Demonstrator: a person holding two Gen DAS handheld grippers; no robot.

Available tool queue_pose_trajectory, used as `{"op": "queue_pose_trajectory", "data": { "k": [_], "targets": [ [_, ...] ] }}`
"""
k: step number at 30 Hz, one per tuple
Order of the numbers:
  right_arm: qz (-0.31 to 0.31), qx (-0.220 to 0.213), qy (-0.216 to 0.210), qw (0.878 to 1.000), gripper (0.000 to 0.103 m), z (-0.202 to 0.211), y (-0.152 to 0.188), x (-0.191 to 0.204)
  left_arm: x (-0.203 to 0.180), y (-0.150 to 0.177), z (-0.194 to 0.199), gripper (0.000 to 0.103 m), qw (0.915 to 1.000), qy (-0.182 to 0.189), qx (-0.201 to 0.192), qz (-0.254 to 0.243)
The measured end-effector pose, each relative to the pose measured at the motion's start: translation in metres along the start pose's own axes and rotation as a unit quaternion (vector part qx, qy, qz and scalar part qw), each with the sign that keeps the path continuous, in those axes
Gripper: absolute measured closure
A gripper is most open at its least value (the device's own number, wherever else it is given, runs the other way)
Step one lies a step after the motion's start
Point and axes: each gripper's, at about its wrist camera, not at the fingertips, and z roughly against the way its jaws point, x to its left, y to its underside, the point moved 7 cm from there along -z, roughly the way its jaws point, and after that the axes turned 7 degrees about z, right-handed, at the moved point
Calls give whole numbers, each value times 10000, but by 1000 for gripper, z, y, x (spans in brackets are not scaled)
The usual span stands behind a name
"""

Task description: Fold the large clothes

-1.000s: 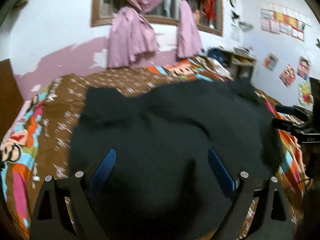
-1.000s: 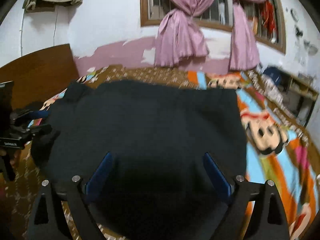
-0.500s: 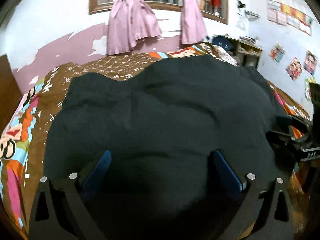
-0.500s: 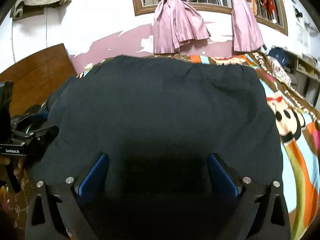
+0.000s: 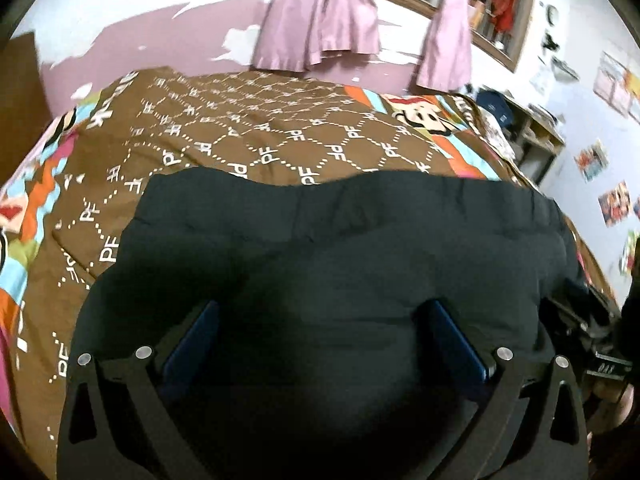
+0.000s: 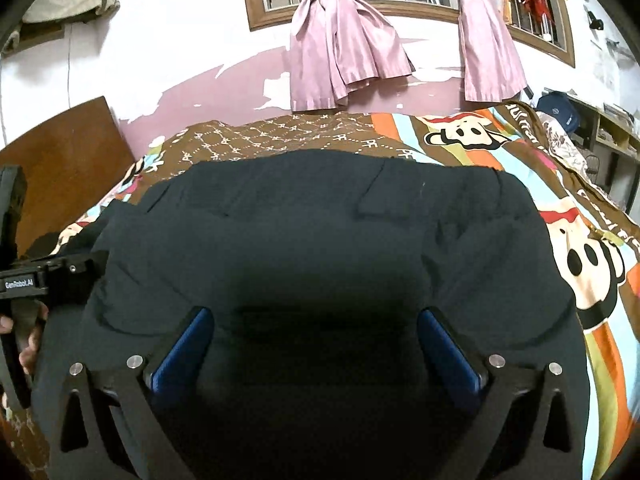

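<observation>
A large dark garment (image 5: 340,248) lies spread on the bed and fills the lower part of both views (image 6: 320,240). My left gripper (image 5: 320,336) is open, its blue pads wide apart just above the near part of the cloth. My right gripper (image 6: 316,340) is open too, low over the cloth near its near edge. Neither holds any fabric that I can see. The left gripper's body shows at the left edge of the right wrist view (image 6: 44,276). The garment's far edge lies folded flat across the bed.
The bed carries a brown patterned cover (image 5: 240,132) with a cartoon-print sheet (image 6: 592,264) on the right. A wooden headboard (image 6: 60,160) stands on the left. Pink curtains (image 6: 344,52) hang at the window behind. Shelves (image 6: 600,128) stand at the far right.
The garment has come down from its lifted, billowed state and now lies lower on the bed, showing more brown cover beyond it. Both grippers stayed open and tilted downward.
</observation>
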Motion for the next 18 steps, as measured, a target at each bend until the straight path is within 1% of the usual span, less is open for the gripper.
{"op": "queue_pose_trajectory", "data": {
  "k": [3, 6, 10, 13, 15, 18],
  "targets": [
    [7, 29, -18, 10000, 0, -14, -2, -5, 3, -3, -5, 1, 9999, 57, 0, 122],
    [-72, 264, -175, 9995, 0, -33, -1, -8, 5, -3, -11, 1, 9997, 149, -29, 200],
    [-92, 548, -265, 9981, 0, -43, -8, -16, 6, -8, -23, 1, 9993, 211, 118, 295],
    [-63, 467, -179, 9987, 0, -44, -12, -28, 8, -10, -30, 1, 9985, 333, 222, 368],
    [-315, 465, -252, 9981, 0, -50, -9, -38, 9, -11, -31, 1, 9978, 453, 218, 427],
    [-445, 555, -381, 9967, 0, -61, -8, -42, 11, -15, -35, 1, 9971, 569, 187, 467]
  ]
}}
